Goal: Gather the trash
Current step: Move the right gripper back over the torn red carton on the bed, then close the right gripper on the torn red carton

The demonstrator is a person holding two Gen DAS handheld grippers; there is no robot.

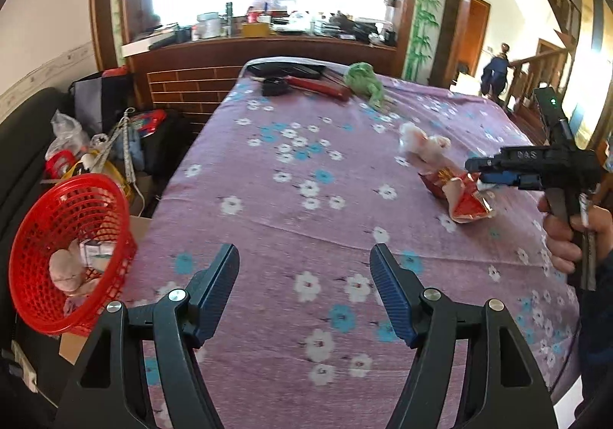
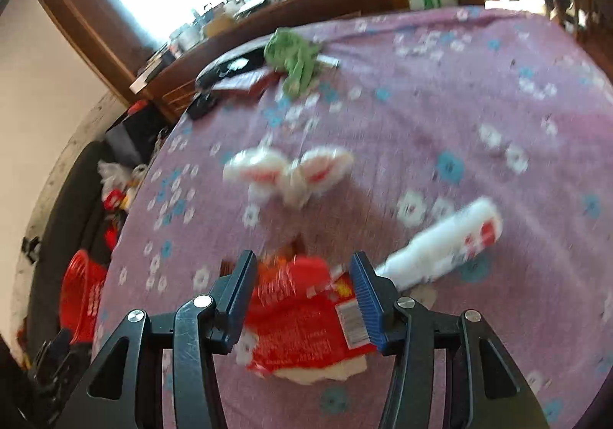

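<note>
A red wrapper (image 2: pixel 302 318) lies on the purple flowered tablecloth (image 1: pixel 306 176). My right gripper (image 2: pixel 304 268) has its jaws on either side of it, partly closed; the left wrist view shows the wrapper (image 1: pixel 465 199) at that gripper's tip (image 1: pixel 473 166). A white crumpled wrapper (image 2: pixel 291 170) lies beyond it, also seen from the left (image 1: pixel 421 145). A white and red packet (image 2: pixel 444 241) lies to the right. My left gripper (image 1: pixel 304 256) is open and empty above the cloth. A red basket (image 1: pixel 49 252) holding trash hangs at the table's left edge.
A green crumpled bag (image 1: pixel 364 82), a red box (image 1: pixel 318 86) and dark items (image 1: pixel 274 86) sit at the far end. Bags and clutter (image 1: pixel 95 145) fill the floor left of the table. A wooden counter (image 1: pixel 260 45) stands behind. Stairs (image 1: pixel 536 72) rise at the right.
</note>
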